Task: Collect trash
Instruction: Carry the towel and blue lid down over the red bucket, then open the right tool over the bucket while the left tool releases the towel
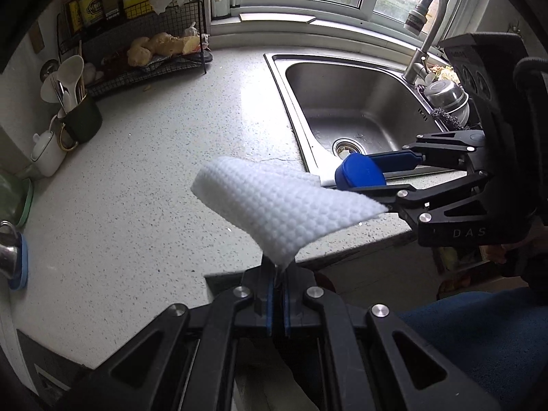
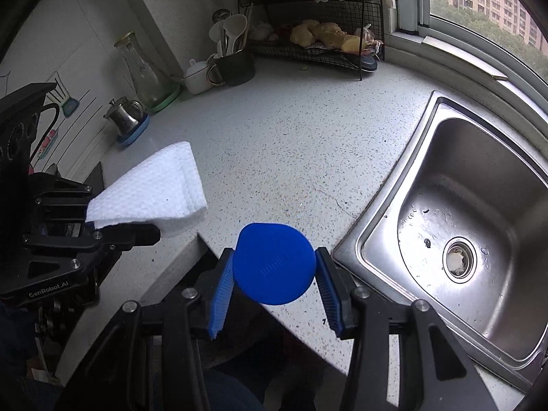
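The left hand-held gripper [image 1: 278, 294] is shut tight on one corner of a white paper towel [image 1: 284, 205]. The towel is folded and sticks up and forward from the closed pads, with its long side running away from the jaws, out over the front edge of the counter [image 1: 154, 178]. It touches nothing else. Just to the right of it, the right hand-held gripper [image 2: 274, 274] holds a round blue lid [image 2: 274, 263]. Its two blue pads press on the lid's left and right sides, so the jaws stand partly apart with the lid filling the gap. The lid lies flat between them and also hangs in the air over the front edge of the counter, close to the near left corner of the sink [image 2: 428, 212]. So both pieces of trash are already picked up, one in each gripper, and the two grippers are near each other, side by side. The counter looks bare in the middle; only kitchen things stand along its back edge, like a wire rack [image 2: 318, 34] and a cup of spoons [image 2: 233, 58]. No bin shows in either view, so I cannot tell which way it lies. My guess is that the next move is to carry both things to a bin and let go.
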